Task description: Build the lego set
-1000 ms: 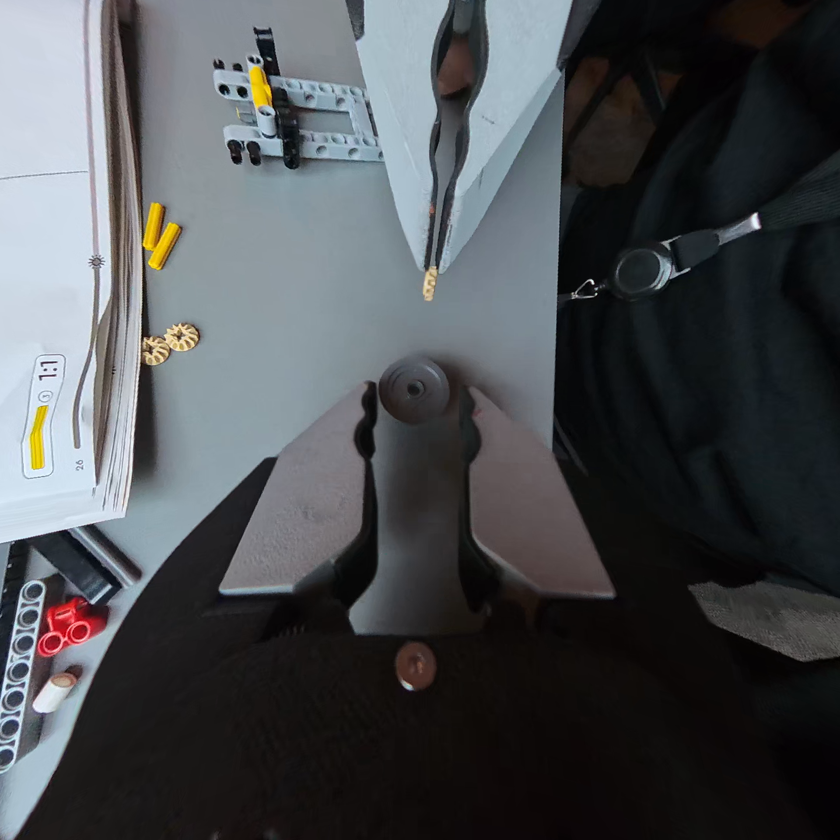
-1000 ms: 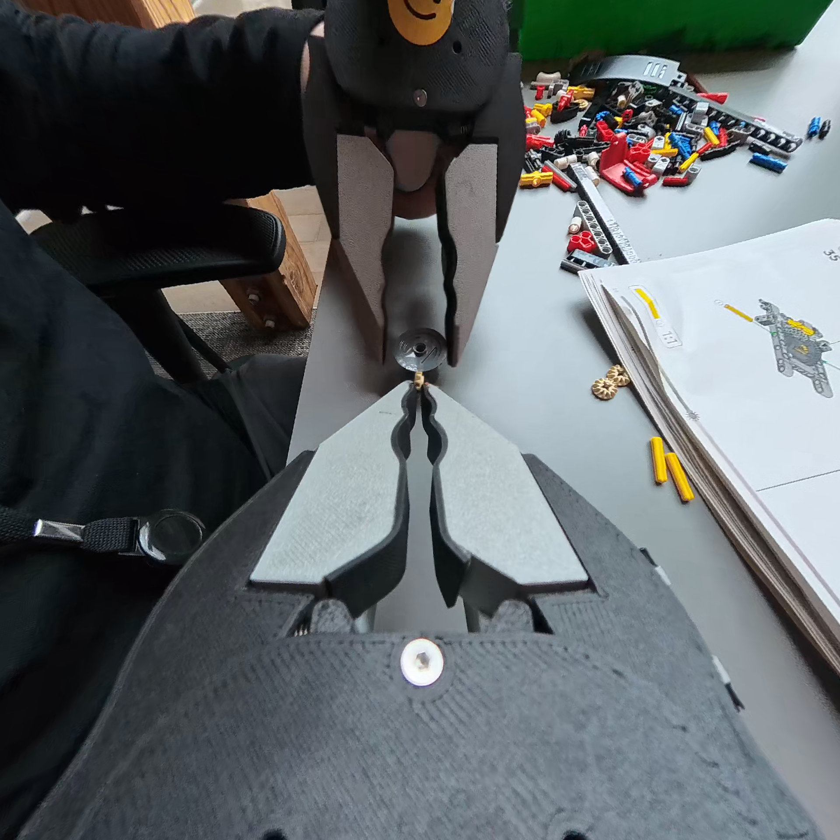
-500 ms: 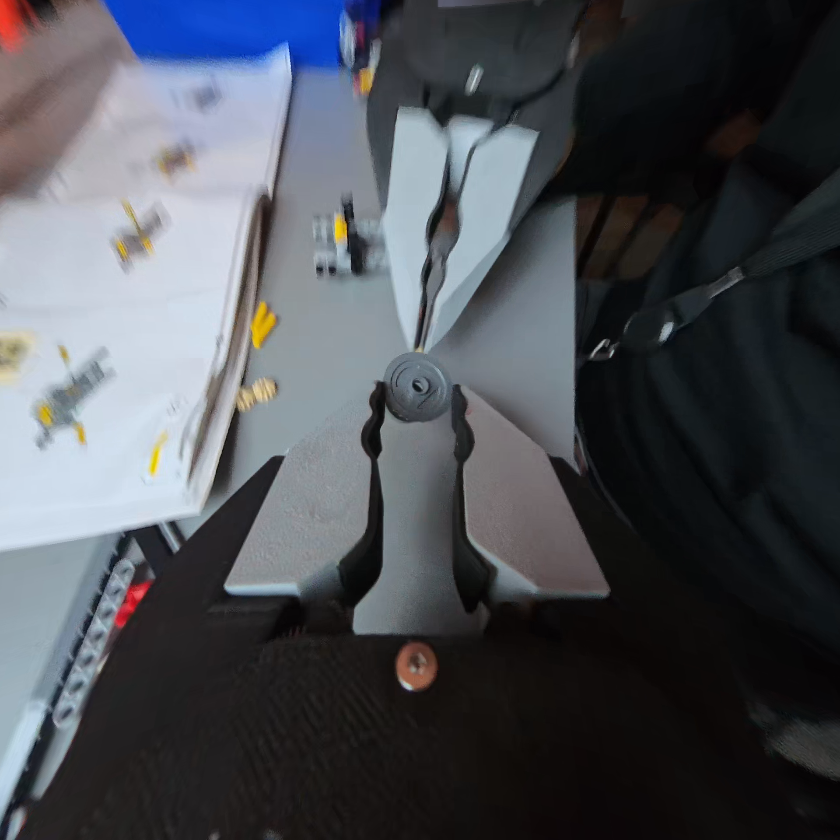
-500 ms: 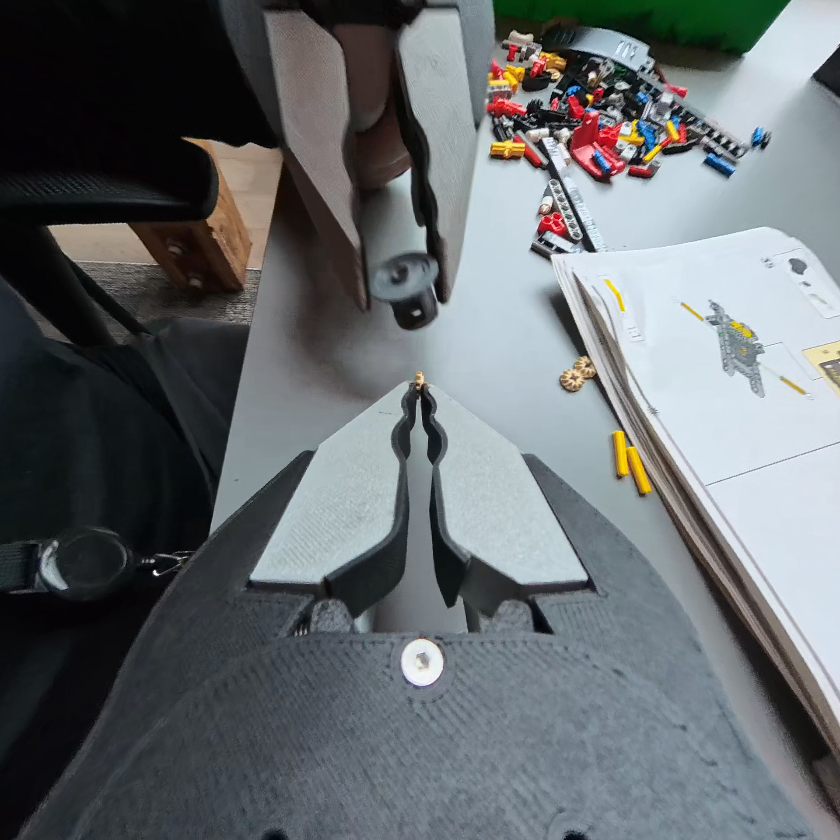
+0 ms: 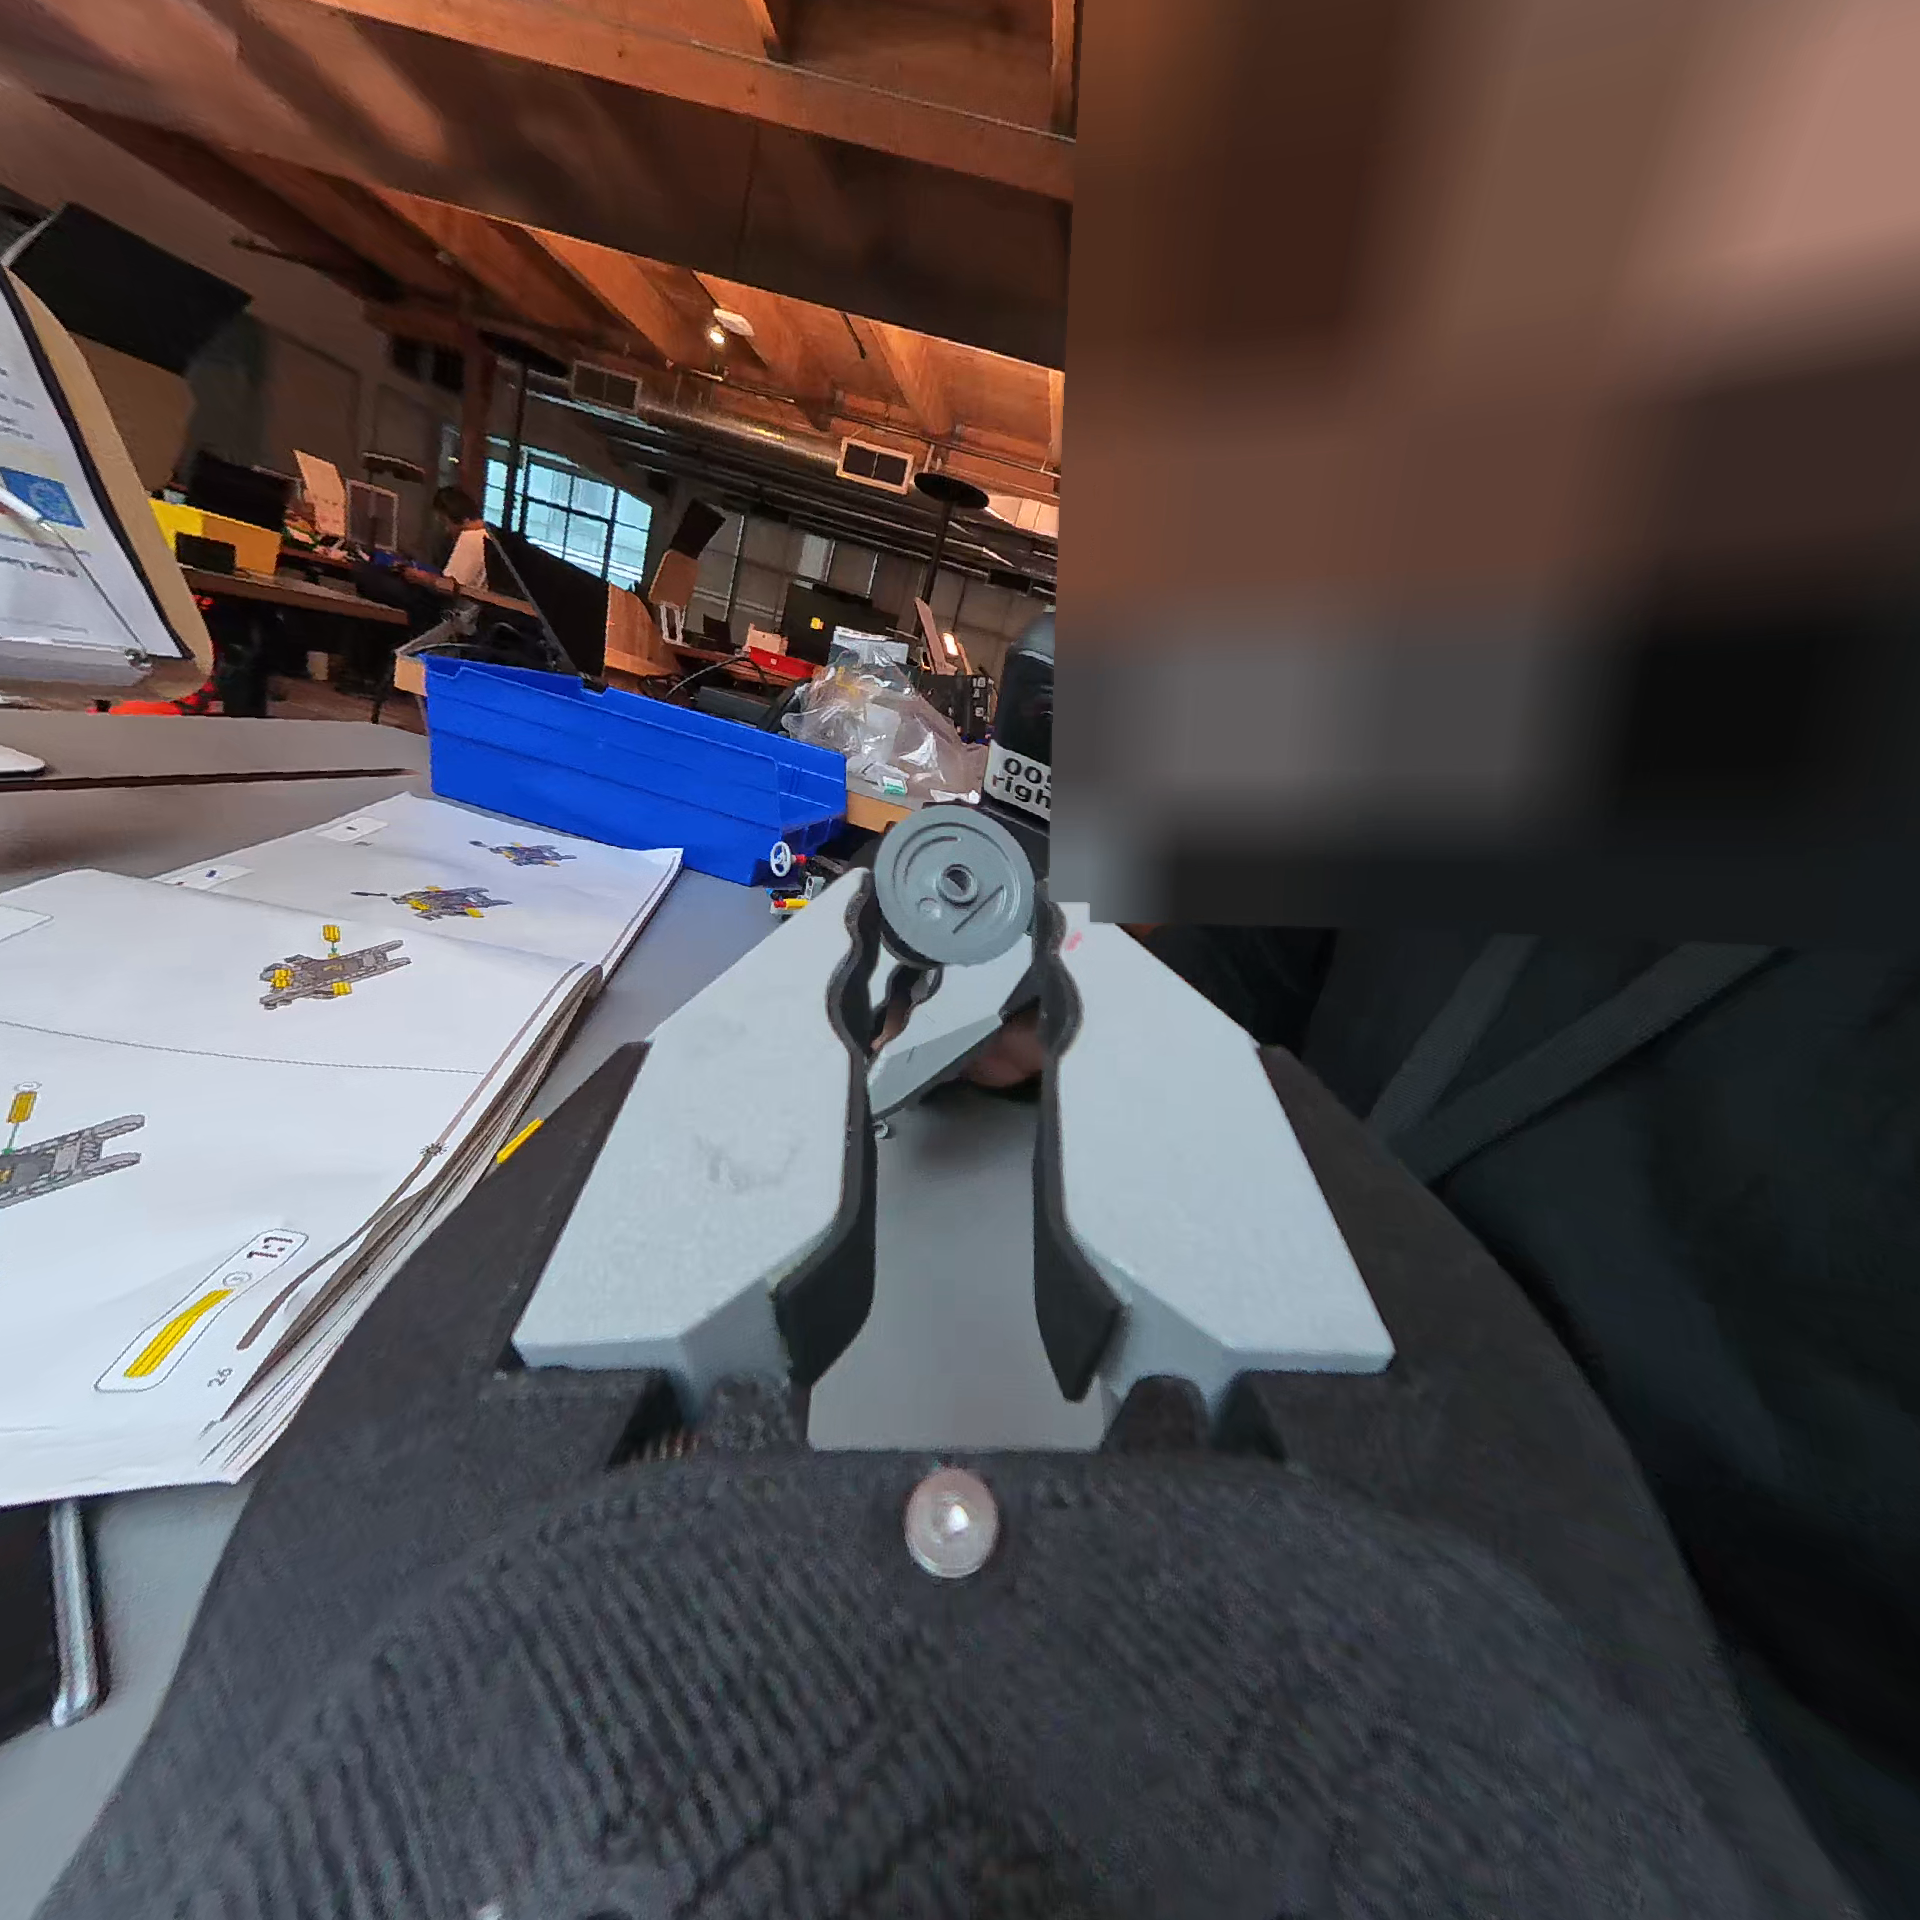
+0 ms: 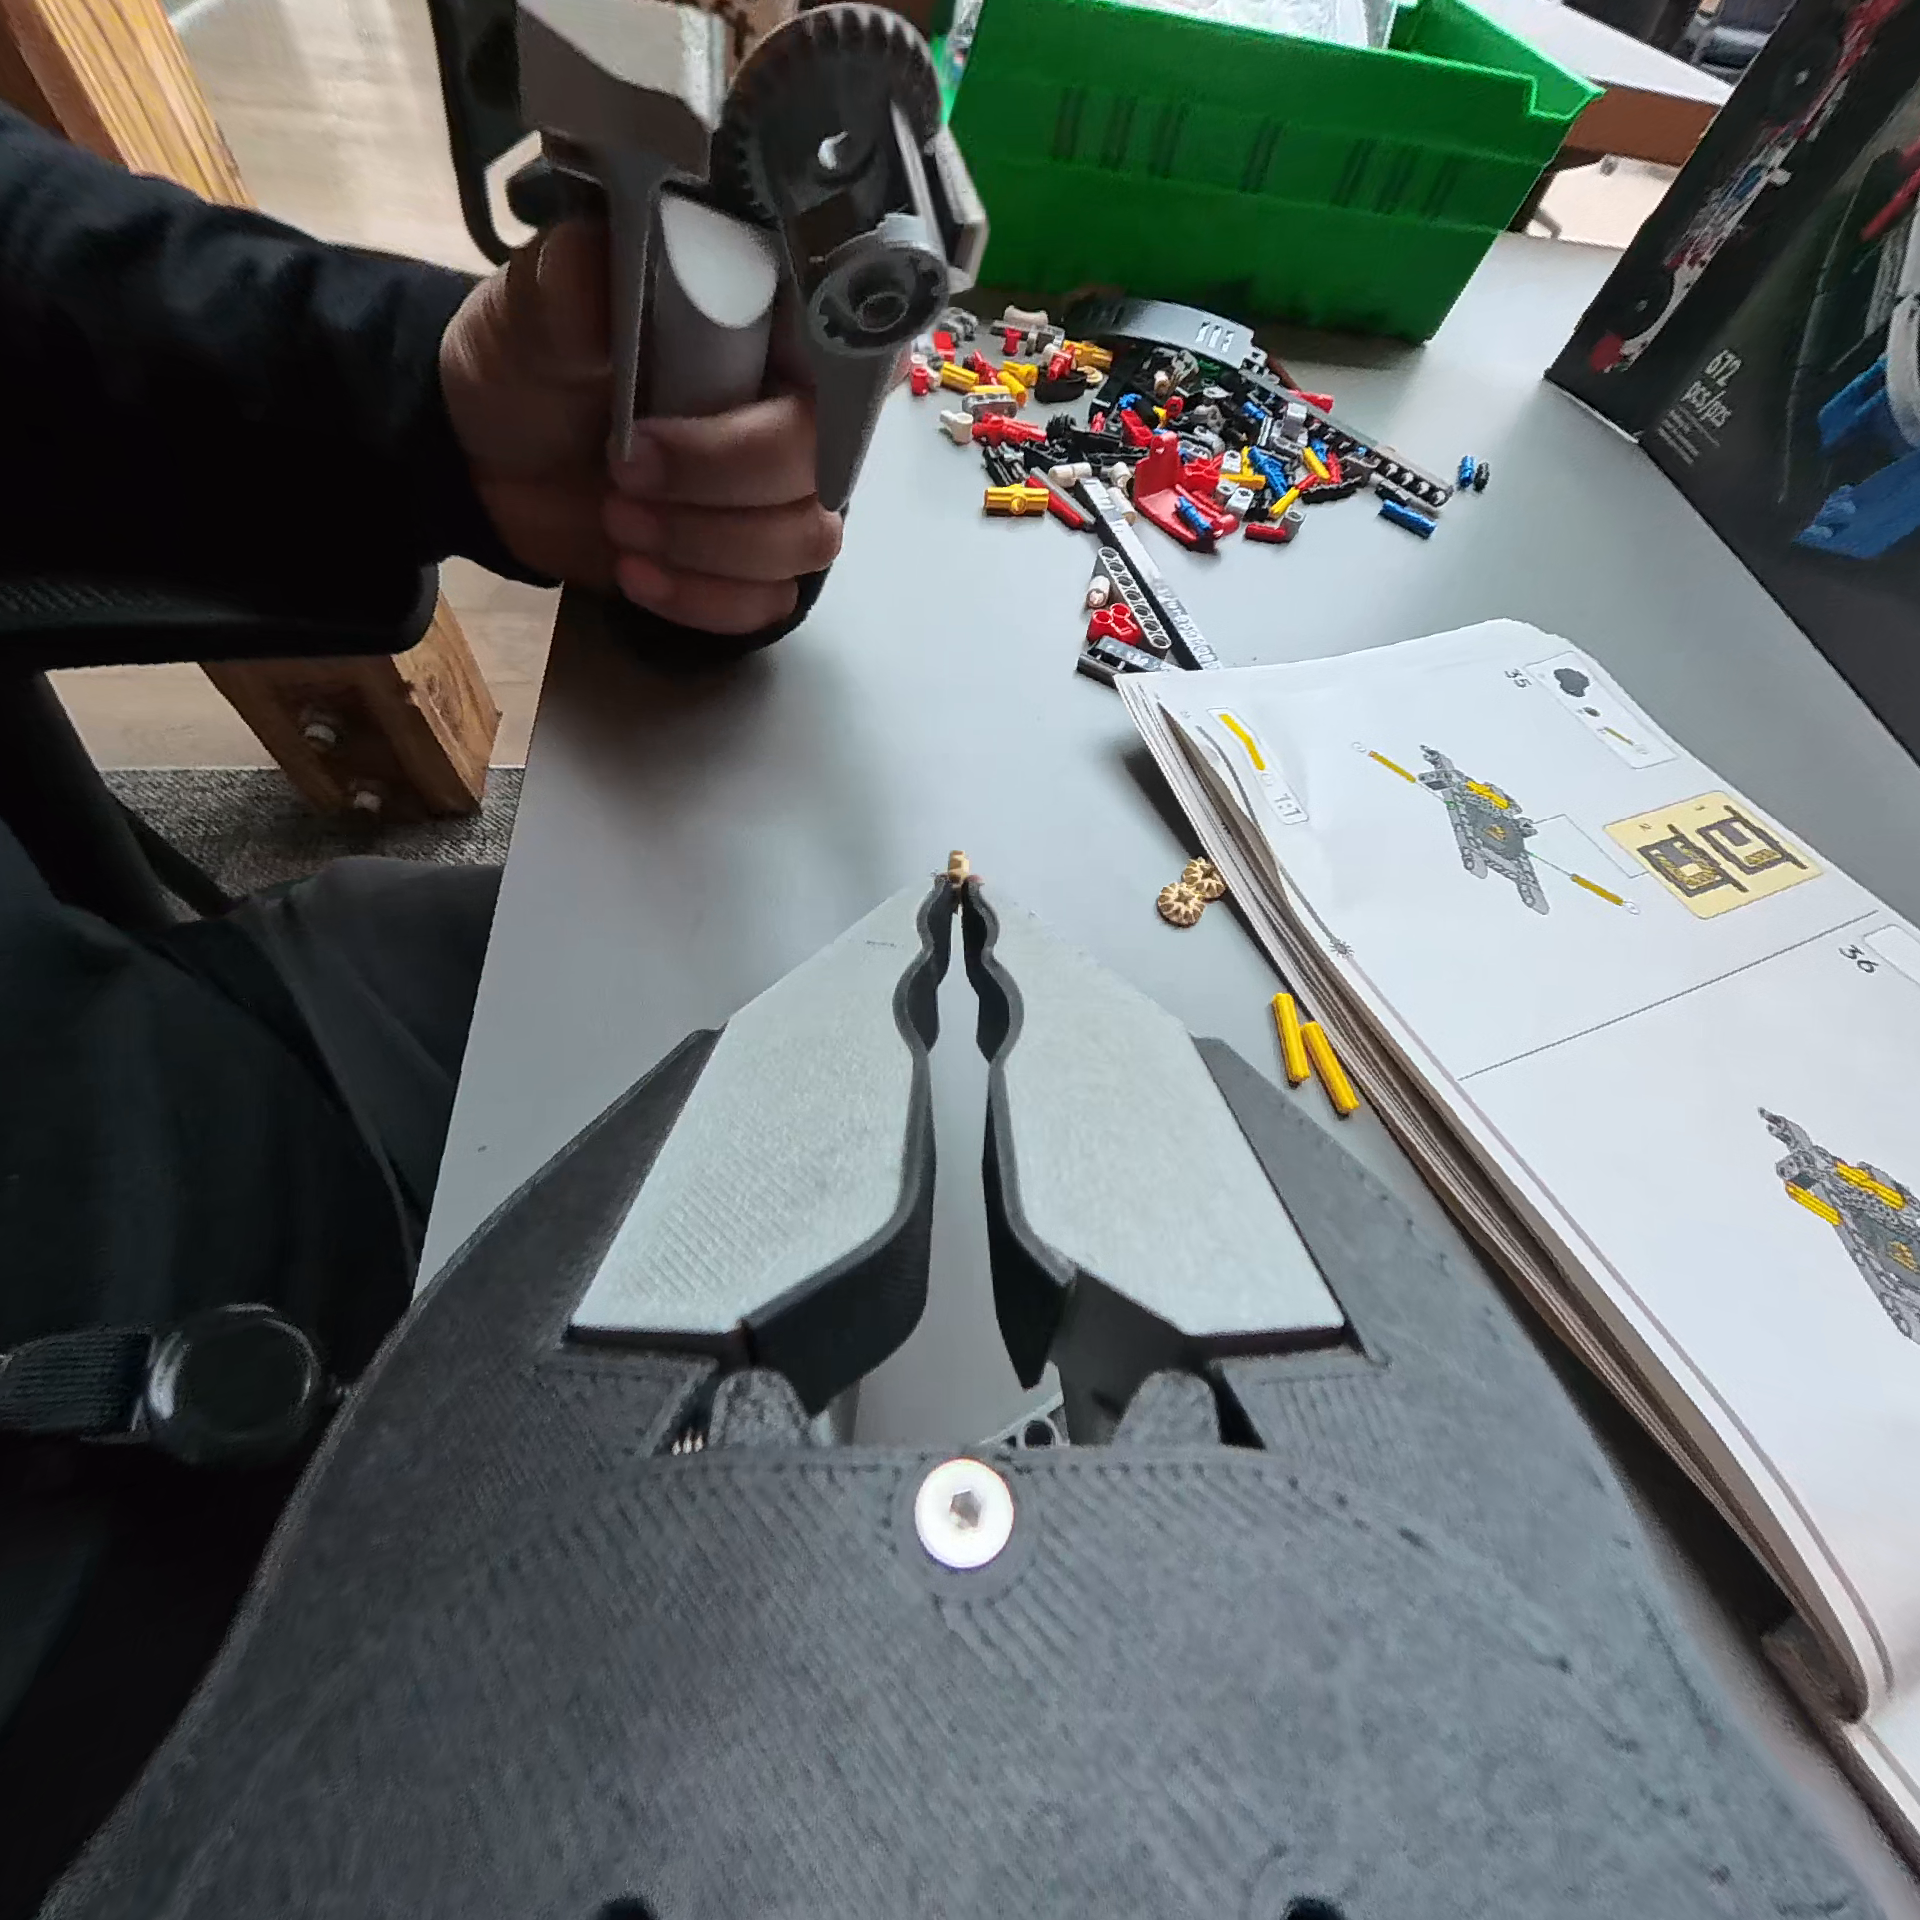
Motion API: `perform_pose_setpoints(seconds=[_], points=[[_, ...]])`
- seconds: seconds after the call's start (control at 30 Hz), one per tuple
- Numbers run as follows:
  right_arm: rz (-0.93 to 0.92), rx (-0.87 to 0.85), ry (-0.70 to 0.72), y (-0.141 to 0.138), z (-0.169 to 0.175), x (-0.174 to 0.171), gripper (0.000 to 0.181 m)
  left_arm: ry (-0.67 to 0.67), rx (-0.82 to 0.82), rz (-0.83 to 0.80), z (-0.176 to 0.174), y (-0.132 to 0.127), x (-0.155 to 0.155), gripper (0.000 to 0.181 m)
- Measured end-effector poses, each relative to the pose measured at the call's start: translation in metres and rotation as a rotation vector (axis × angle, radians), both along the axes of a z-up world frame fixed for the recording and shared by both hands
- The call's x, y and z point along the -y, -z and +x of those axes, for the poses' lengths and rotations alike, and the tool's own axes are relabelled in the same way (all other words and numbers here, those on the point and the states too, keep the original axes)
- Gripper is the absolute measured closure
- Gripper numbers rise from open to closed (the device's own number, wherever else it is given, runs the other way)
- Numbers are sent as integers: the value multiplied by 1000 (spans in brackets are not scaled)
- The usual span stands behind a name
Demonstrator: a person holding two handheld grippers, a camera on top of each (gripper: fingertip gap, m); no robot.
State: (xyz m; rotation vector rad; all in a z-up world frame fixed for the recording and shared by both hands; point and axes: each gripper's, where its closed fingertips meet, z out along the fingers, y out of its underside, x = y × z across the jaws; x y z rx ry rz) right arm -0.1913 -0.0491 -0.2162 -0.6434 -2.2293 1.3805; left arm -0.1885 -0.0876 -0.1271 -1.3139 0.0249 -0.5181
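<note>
My left gripper [image 5: 954,920] is shut on a dark grey round wheel piece [image 5: 954,899] and holds it upright in the air, above the grey table [image 5: 312,821]. In the right wrist view the same wheel piece [image 6: 881,296] shows at the top, with a hand [image 6: 665,499] around the left gripper's handle. My right gripper [image 6: 957,896] is shut on a tiny tan pin [image 6: 957,864], low over the table [image 6: 779,748] near its front edge. The wheel piece and the pin are well apart. The right gripper's fingers [image 5: 935,1049] show just behind the wheel piece.
An open instruction booklet [image 6: 1558,935] lies to the right, with two tan gears [image 6: 1190,891] and two yellow pins [image 6: 1309,1049] beside it. A pile of loose pieces [image 6: 1174,447] and a long grey beam [image 6: 1143,592] lie farther off. A green bin [image 6: 1247,156], the set's box [image 6: 1766,312] and a blue bin [image 5: 623,758] stand at the edges. The gap from one gripper's tips to the other's is roughly 10 centimetres. The long grey beam [image 6: 1143,592] is about 20 centimetres from both grippers' fingertips.
My left gripper has risen off the table and tilted upward with the wheel piece, away from the right gripper's tip. The right gripper has stayed put with the tan pin.
</note>
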Motion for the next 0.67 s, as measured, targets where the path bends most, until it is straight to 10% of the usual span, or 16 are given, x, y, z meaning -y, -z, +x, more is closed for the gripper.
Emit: perform_pose_setpoints(seconds=[0.03,0.47,0.67], points=[[-10,-9,3,-3,-1,0,181,2,-9,8,1,-1,1,155],[-3,-223,35,-31,4,-3,181,57,-338,85,44,3,4,155],[10,-217,15,-28,6,1,181,31,-130,261,18,-24,23,155]])
